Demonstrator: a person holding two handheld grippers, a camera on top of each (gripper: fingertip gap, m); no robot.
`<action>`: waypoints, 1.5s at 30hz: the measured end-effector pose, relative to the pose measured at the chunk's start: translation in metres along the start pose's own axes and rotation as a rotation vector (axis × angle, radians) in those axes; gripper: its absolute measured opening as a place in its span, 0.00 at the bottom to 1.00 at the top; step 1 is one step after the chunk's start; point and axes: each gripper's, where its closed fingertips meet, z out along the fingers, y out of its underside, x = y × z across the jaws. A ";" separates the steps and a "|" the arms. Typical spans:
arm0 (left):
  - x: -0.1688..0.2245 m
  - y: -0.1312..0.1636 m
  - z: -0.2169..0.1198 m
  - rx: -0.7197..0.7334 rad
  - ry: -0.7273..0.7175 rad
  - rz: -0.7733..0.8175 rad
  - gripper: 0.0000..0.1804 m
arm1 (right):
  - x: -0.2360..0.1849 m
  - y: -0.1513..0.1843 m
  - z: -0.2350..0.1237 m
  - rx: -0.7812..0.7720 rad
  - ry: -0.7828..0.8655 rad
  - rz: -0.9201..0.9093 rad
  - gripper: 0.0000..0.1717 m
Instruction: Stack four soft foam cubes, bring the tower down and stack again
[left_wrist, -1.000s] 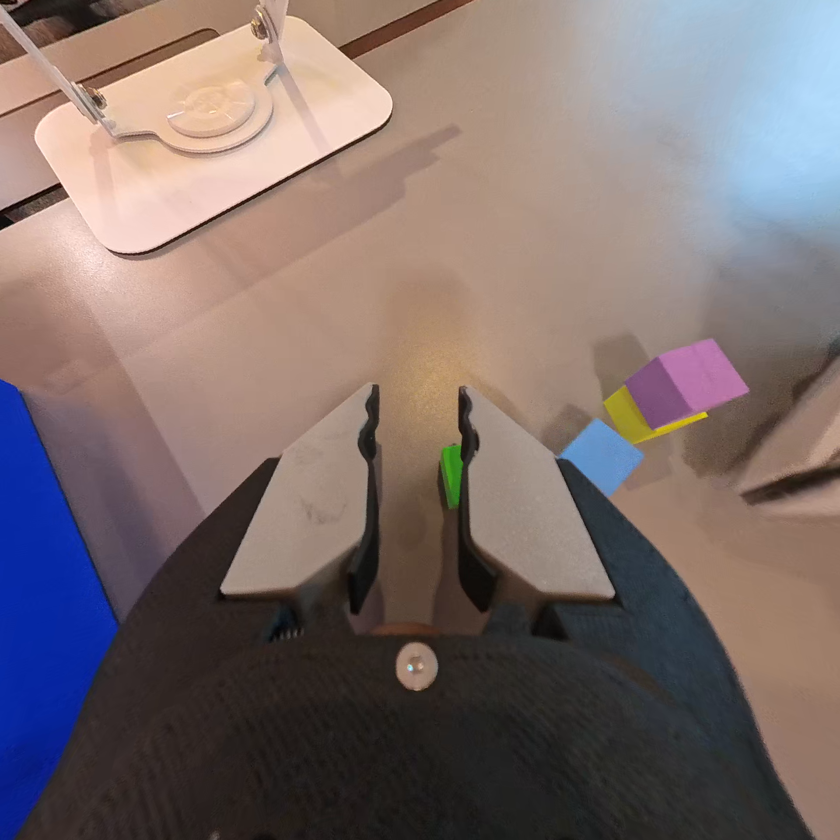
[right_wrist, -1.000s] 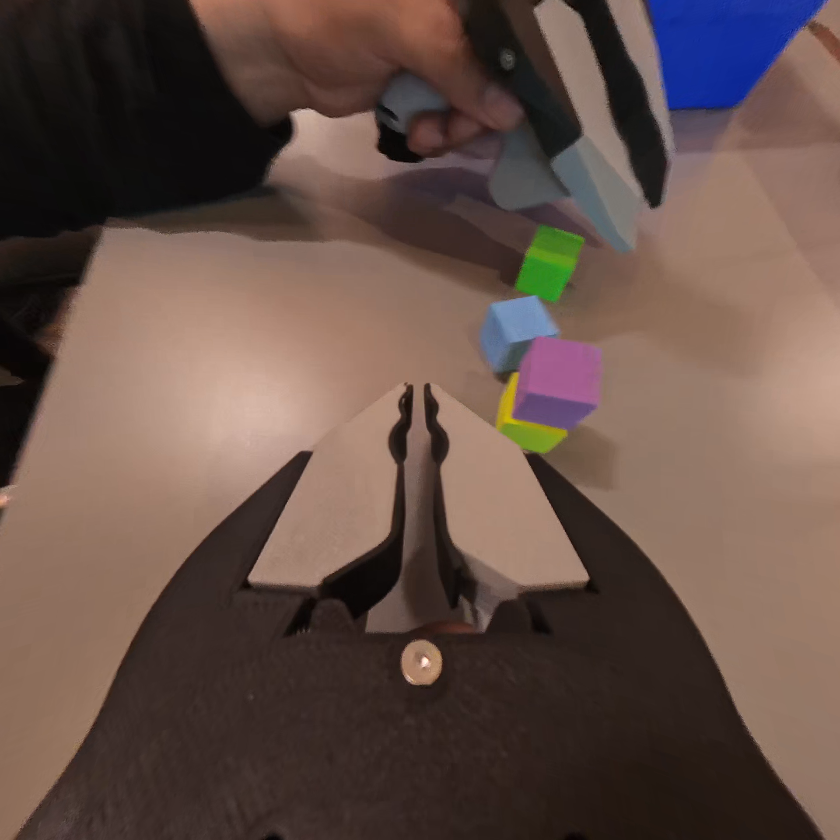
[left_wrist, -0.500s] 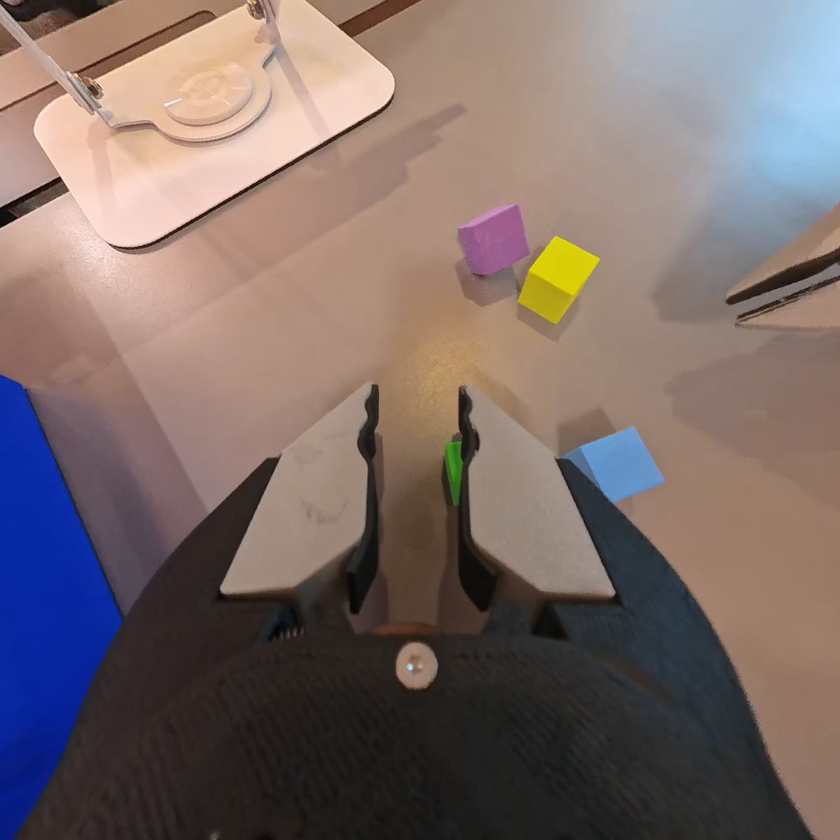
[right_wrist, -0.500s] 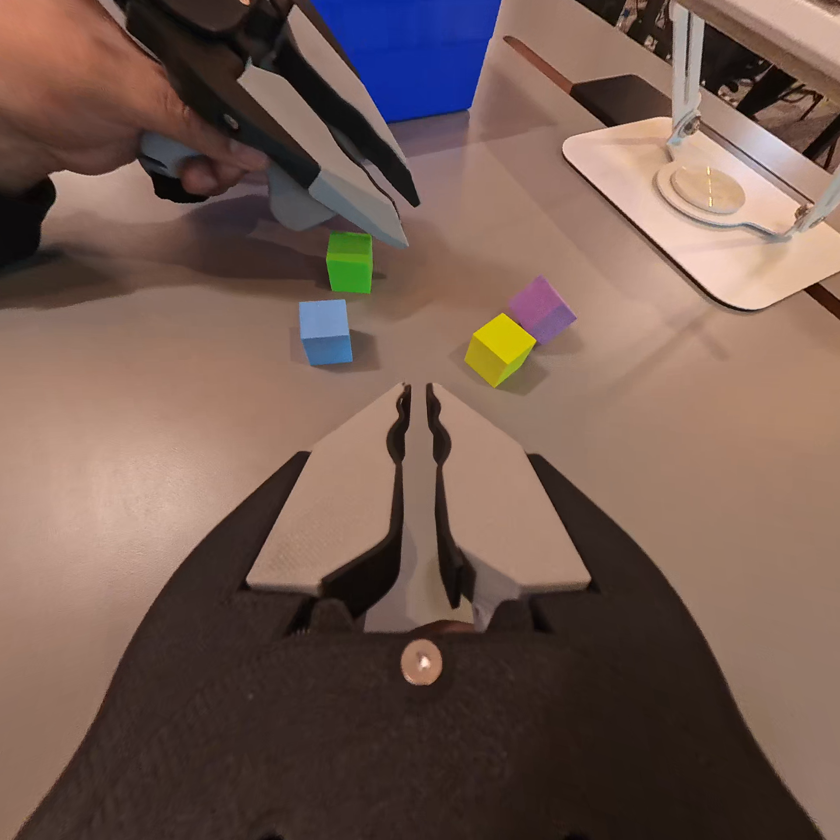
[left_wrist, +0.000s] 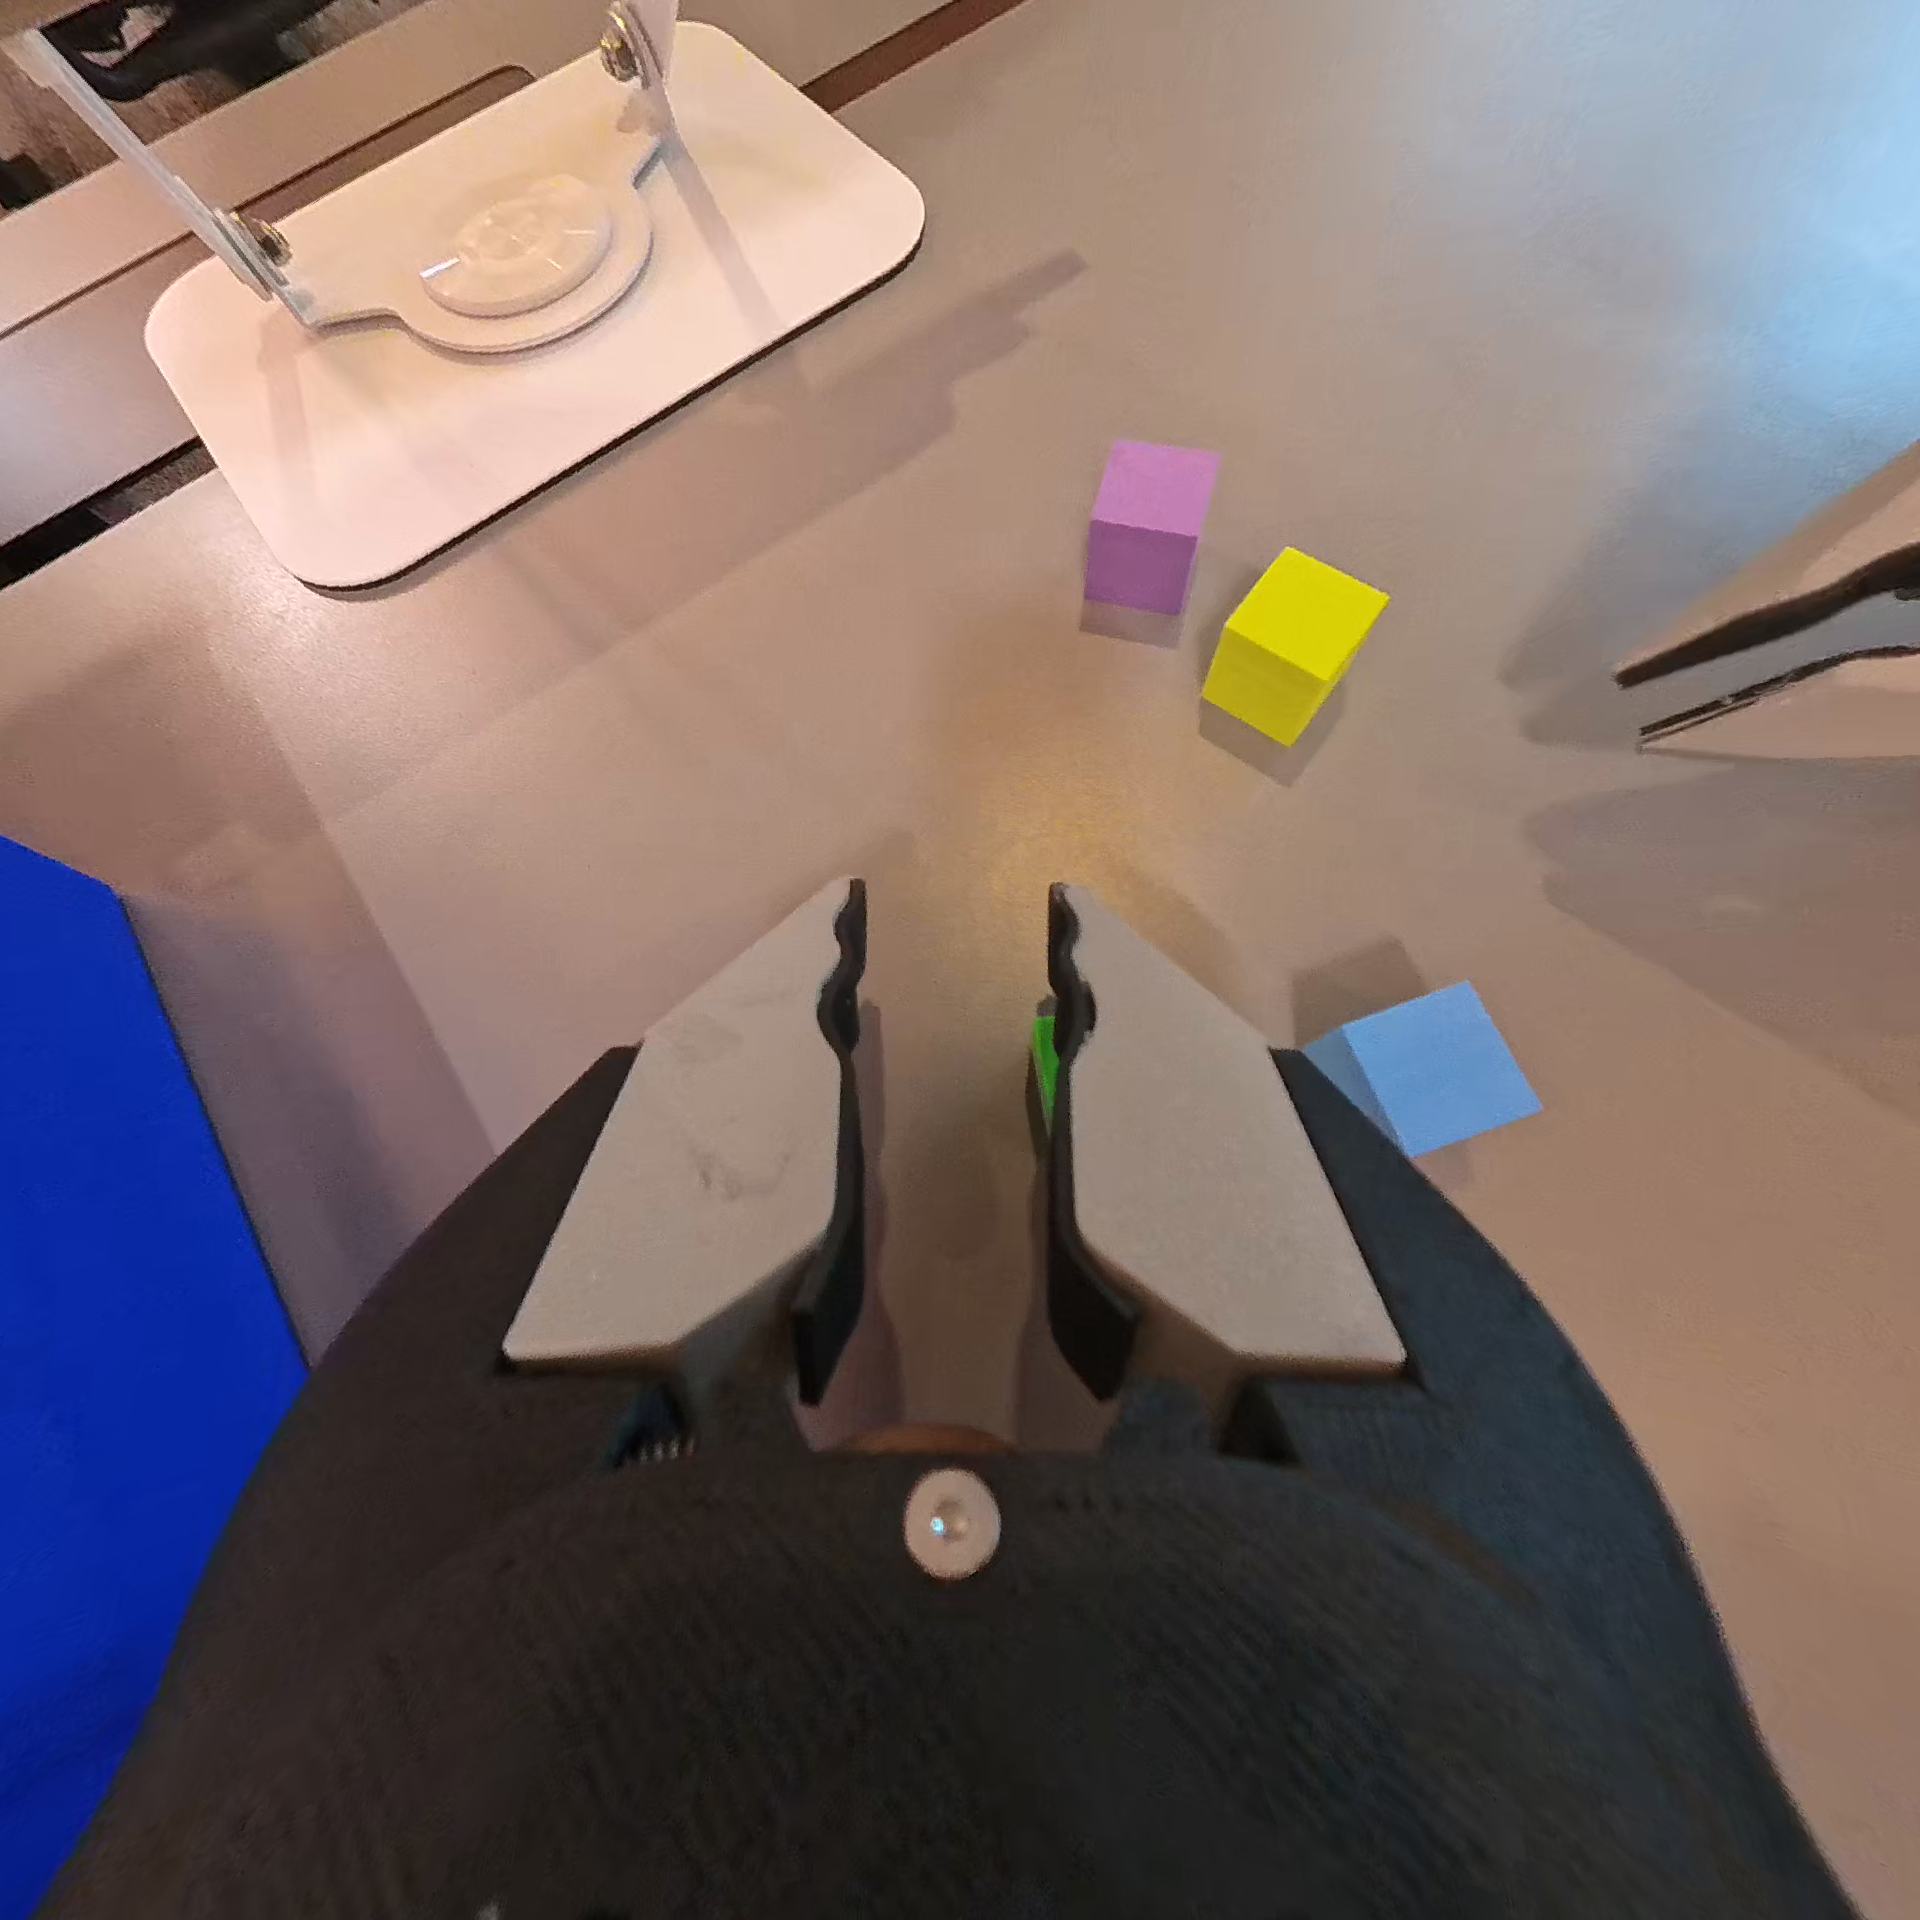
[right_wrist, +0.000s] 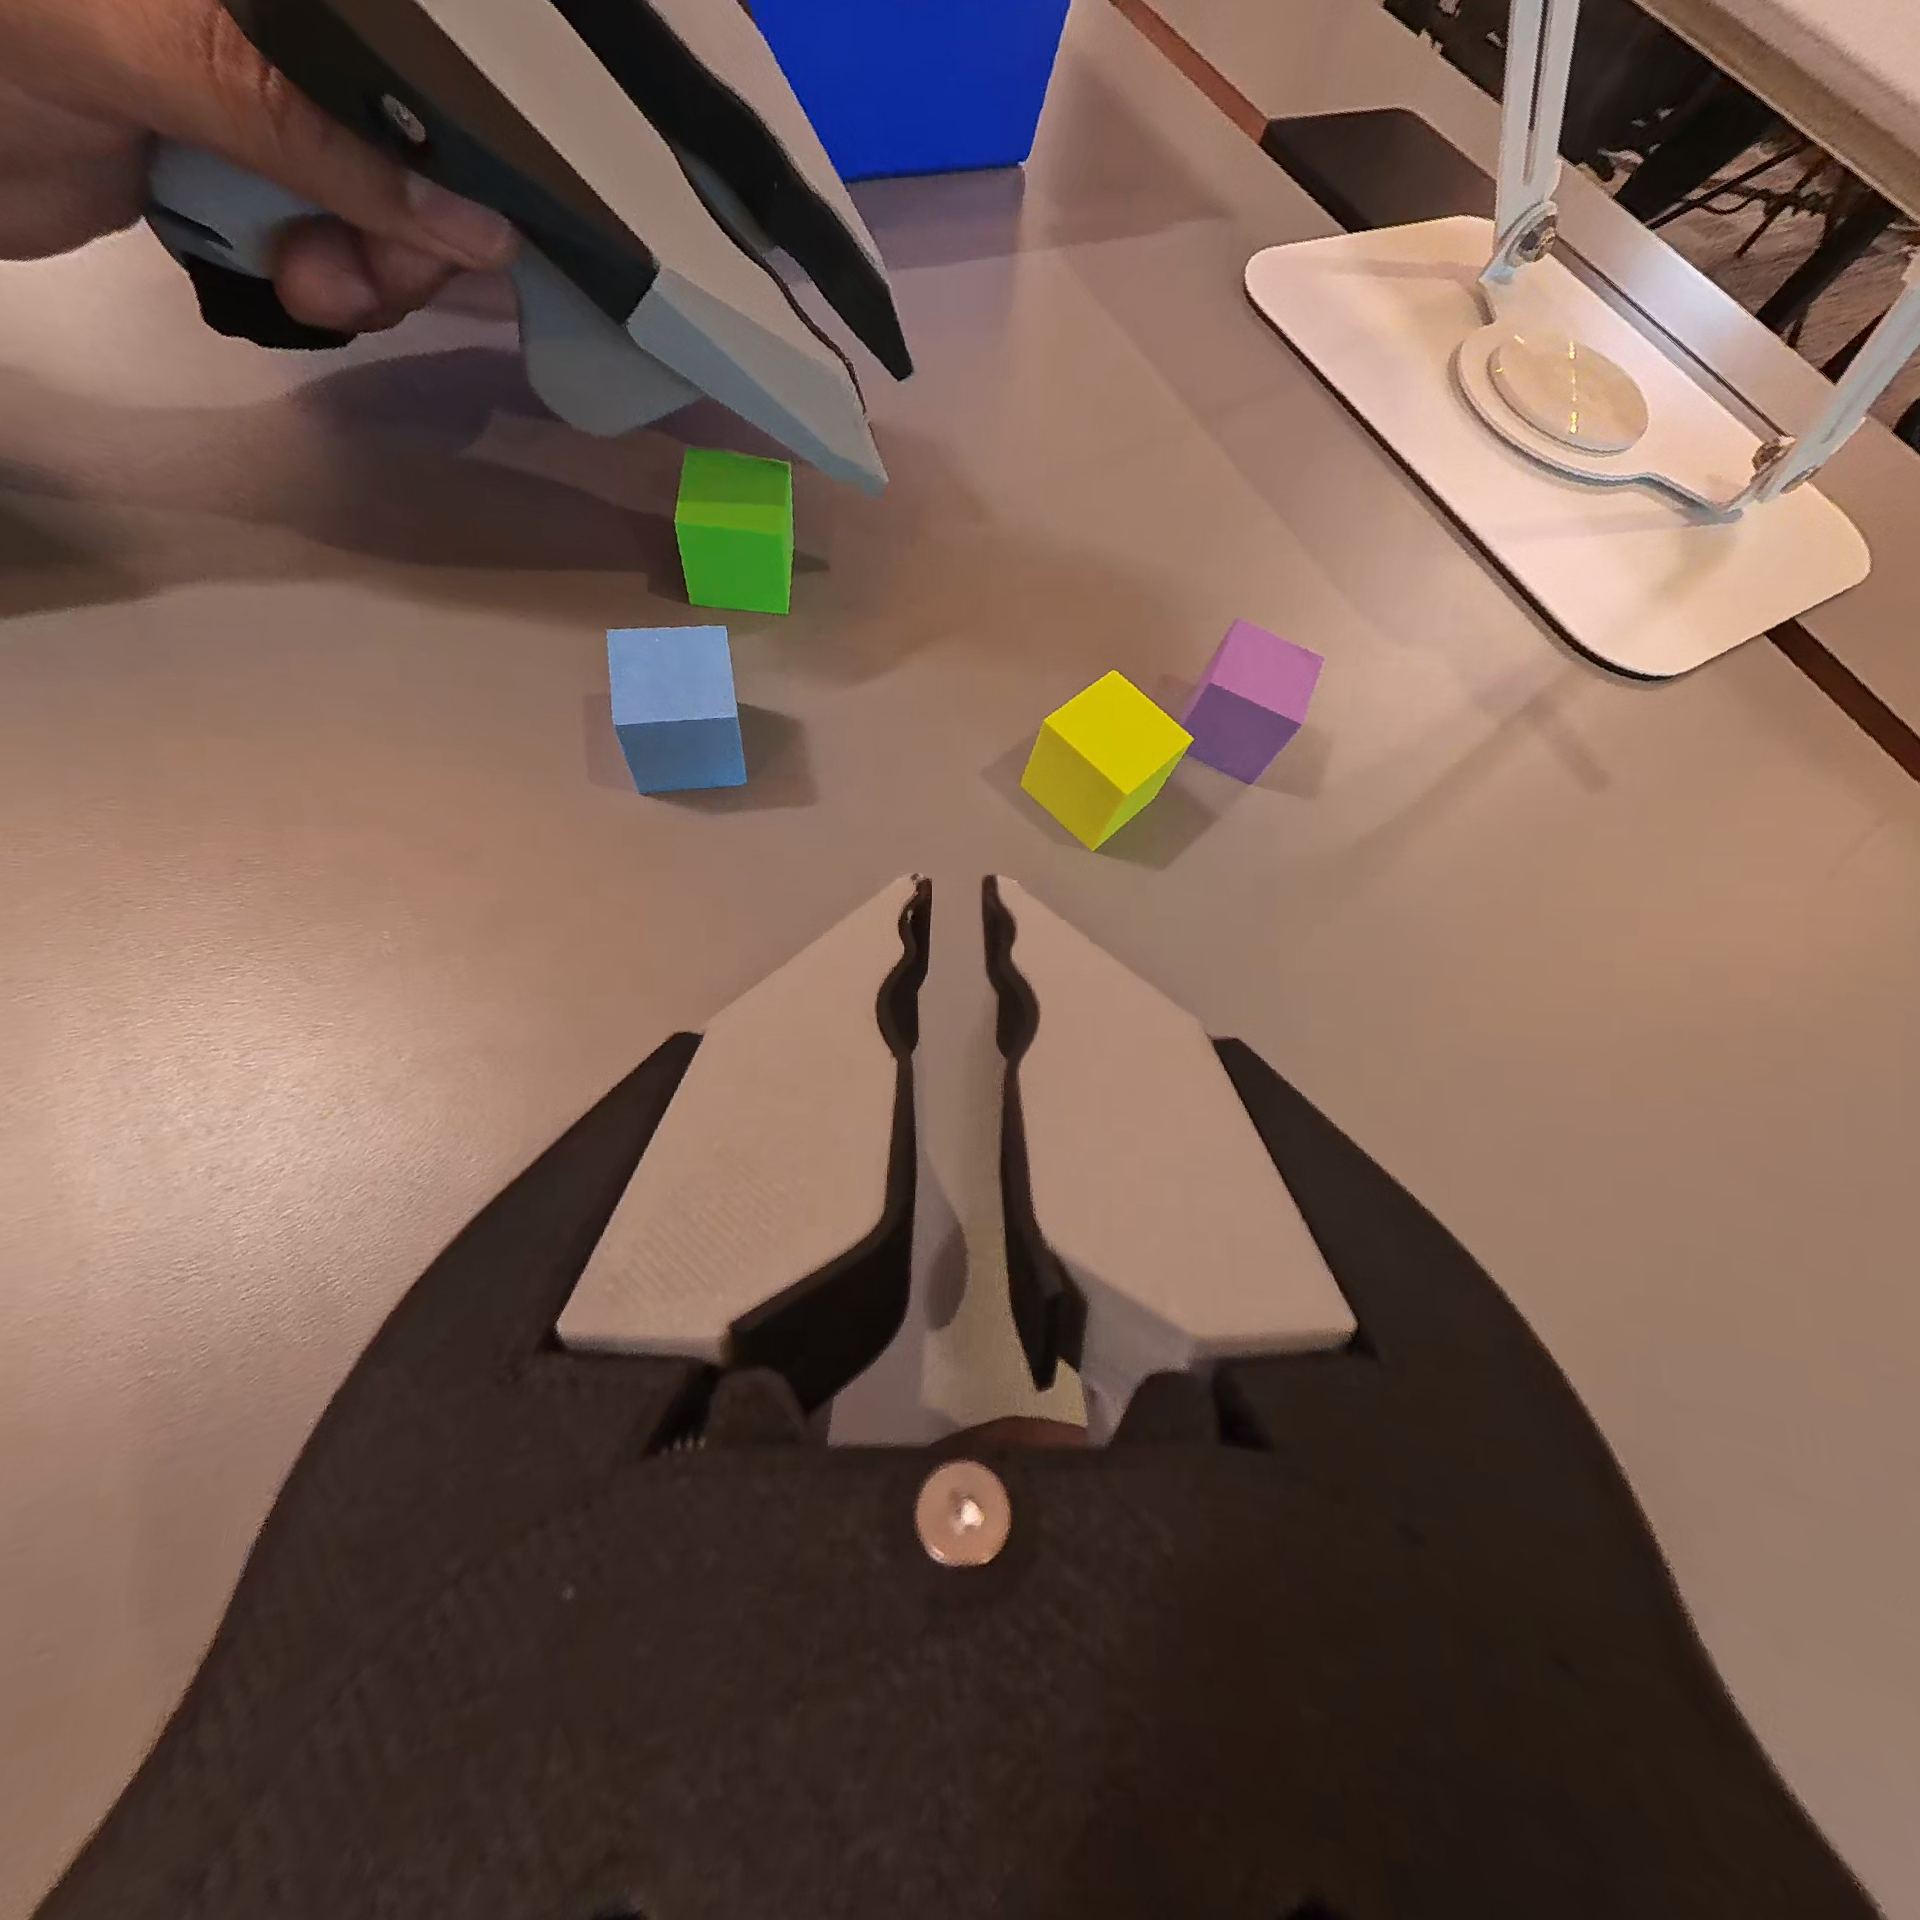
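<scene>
Four foam cubes lie apart on the grey table. In the right wrist view the green cube (right_wrist: 735, 530) and the blue cube (right_wrist: 677, 707) sit at the left. The yellow cube (right_wrist: 1103, 753) and the purple cube (right_wrist: 1252, 698) sit at the right, close together. My left gripper (left_wrist: 953, 894) is open and empty. It hovers just above the green cube (left_wrist: 1042, 1070), which shows as a sliver under its right finger. The right wrist view shows it (right_wrist: 888, 426) clear of that cube. My right gripper (right_wrist: 951, 883) is slightly open and empty, short of the yellow cube.
A white stand base (right_wrist: 1558, 468) with a metal frame stands at the far right, and also shows in the left wrist view (left_wrist: 520, 343). A blue bin (right_wrist: 909, 83) stands at the back. A hand (right_wrist: 343, 208) holds the left gripper. The blue cube (left_wrist: 1429, 1070) lies right of the left gripper. Across from one pair of fingers to the other is roughly 12 centimetres. About 4 centimetres separates my left fingertips from the green cube (right_wrist: 735, 530).
The purple and yellow cubes tumbled off the pile and came to rest apart on the table. My right gripper drew back and its jaws parted a little. The left gripper stayed put.
</scene>
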 end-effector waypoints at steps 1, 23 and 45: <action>0.000 0.000 0.000 0.002 -0.002 0.000 0.18 | 0.001 0.001 0.000 -0.003 0.010 -0.006 0.04; -0.008 -0.021 -0.003 0.127 -0.144 0.070 0.16 | 0.013 0.012 0.006 -0.051 0.109 -0.063 0.09; -0.014 -0.021 -0.004 0.137 -0.176 0.075 0.15 | 0.018 0.009 0.003 -0.025 0.131 -0.043 0.12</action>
